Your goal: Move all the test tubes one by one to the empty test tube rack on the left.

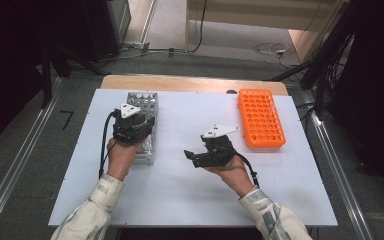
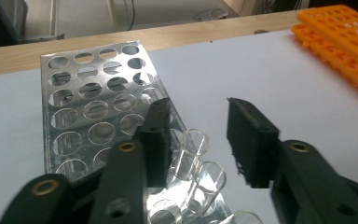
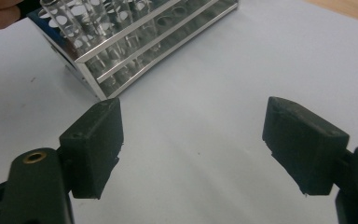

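A metal test-tube rack (image 1: 142, 100) stands on the white table (image 1: 180, 195) at the left. Several clear glass tubes (image 2: 208, 181) stand in its near holes. My left gripper (image 2: 200, 126) hovers over the rack's near right edge, its jaws apart. One glass tube (image 2: 193, 147) rises between them, with a gap showing to the right pad. My right gripper (image 3: 193, 135) is held level over bare table near the middle, pointing left toward the rack (image 3: 135, 42). It is open wide, with nothing between its jaws.
An orange tube rack (image 1: 261, 117) with no tubes in it lies at the back right of the table. Wooden trim (image 1: 190, 82) runs along the far edge. Bare white surface lies between the two racks and in front of my hands.
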The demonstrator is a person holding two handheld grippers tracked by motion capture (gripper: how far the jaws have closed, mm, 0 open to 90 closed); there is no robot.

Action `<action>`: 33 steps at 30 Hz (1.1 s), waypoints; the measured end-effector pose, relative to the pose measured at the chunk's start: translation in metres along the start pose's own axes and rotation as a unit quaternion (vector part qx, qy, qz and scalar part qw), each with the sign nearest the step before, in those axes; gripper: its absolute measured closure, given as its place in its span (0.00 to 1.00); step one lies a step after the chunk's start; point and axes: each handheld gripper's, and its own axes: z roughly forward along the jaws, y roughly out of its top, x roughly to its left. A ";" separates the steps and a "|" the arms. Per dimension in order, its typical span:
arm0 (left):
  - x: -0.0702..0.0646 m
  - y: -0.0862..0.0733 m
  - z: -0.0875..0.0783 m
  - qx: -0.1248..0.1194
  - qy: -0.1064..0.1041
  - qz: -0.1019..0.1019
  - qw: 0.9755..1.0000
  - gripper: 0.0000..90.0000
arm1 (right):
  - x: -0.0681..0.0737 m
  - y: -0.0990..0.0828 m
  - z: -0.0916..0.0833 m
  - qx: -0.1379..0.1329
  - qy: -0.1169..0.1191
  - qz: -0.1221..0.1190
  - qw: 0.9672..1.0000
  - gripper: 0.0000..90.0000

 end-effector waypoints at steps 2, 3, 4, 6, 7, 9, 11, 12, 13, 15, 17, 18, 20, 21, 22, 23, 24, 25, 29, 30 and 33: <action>0.000 0.001 -0.002 -0.007 -0.002 -0.007 1.000 0.47 | -0.003 0.000 -0.002 -0.003 -0.004 0.004 1.000 0.21; -0.001 0.001 -0.003 -0.007 0.000 -0.009 1.000 0.40 | -0.005 0.000 -0.003 -0.005 -0.007 0.005 1.000 0.21; -0.001 0.001 -0.004 -0.008 0.001 -0.012 1.000 0.33 | -0.008 0.000 -0.004 -0.005 -0.010 0.006 1.000 0.21; -0.002 0.001 -0.006 -0.012 0.001 -0.020 1.000 0.24 | -0.013 -0.001 -0.007 -0.008 -0.015 0.012 1.000 0.21; -0.002 0.001 -0.008 -0.014 0.000 -0.021 1.000 0.22 | -0.016 -0.001 -0.009 -0.010 -0.019 0.016 1.000 0.21; -0.002 0.001 -0.010 -0.020 0.002 -0.027 0.999 0.17 | -0.022 -0.002 -0.012 -0.013 -0.028 0.022 0.999 0.21; -0.001 0.001 -0.013 -0.025 0.001 -0.027 0.999 0.17 | -0.029 -0.003 -0.015 -0.016 -0.037 0.028 0.999 0.21; -0.001 0.001 -0.014 -0.027 -0.001 -0.027 0.999 0.16 | -0.033 -0.004 -0.017 -0.016 -0.043 0.030 0.998 0.21; -0.002 0.001 -0.015 -0.027 -0.002 -0.028 0.999 0.15 | -0.037 -0.005 -0.018 -0.017 -0.050 0.033 0.998 0.21; -0.001 0.001 -0.016 -0.023 -0.009 -0.028 0.999 0.14 | -0.047 -0.007 -0.023 -0.019 -0.067 0.043 0.997 0.21; -0.002 0.000 -0.016 -0.022 -0.009 -0.027 0.999 0.14 | -0.058 -0.010 -0.028 -0.025 -0.084 0.053 0.995 0.22; -0.002 -0.001 -0.016 -0.020 -0.007 -0.025 0.999 0.14 | -0.064 -0.011 -0.032 -0.026 -0.093 0.056 0.994 0.22; -0.002 -0.002 -0.016 -0.015 -0.001 -0.022 1.000 0.11 | -0.075 -0.013 -0.038 -0.030 -0.109 0.065 0.991 0.22; -0.002 -0.002 -0.016 -0.017 -0.001 -0.023 1.000 0.11 | -0.080 -0.015 -0.041 -0.031 -0.118 0.067 0.990 0.22; -0.002 -0.002 -0.015 -0.019 0.000 -0.024 1.000 0.10 | -0.086 -0.016 -0.045 -0.032 -0.126 0.071 0.989 0.22; -0.002 -0.003 -0.015 -0.020 -0.001 -0.024 1.000 0.10 | -0.092 -0.018 -0.048 -0.035 -0.133 0.075 0.988 0.22; -0.002 -0.003 -0.015 -0.019 -0.003 -0.026 0.999 0.10 | -0.098 -0.020 -0.051 -0.037 -0.141 0.083 0.986 0.22; -0.002 -0.003 -0.014 -0.018 -0.004 -0.027 0.999 0.10 | -0.104 -0.022 -0.054 -0.038 -0.146 0.089 0.984 0.22; 0.000 -0.003 -0.013 -0.014 -0.009 -0.035 0.999 0.07 | -0.127 -0.029 -0.064 -0.038 -0.174 0.107 0.978 0.22; 0.001 -0.003 -0.013 -0.015 -0.011 -0.037 0.999 0.07 | -0.131 -0.030 -0.066 -0.037 -0.182 0.108 0.977 0.22; 0.002 -0.003 -0.015 -0.021 -0.016 -0.039 0.999 0.07 | -0.142 -0.031 -0.072 -0.037 -0.204 0.106 0.973 0.22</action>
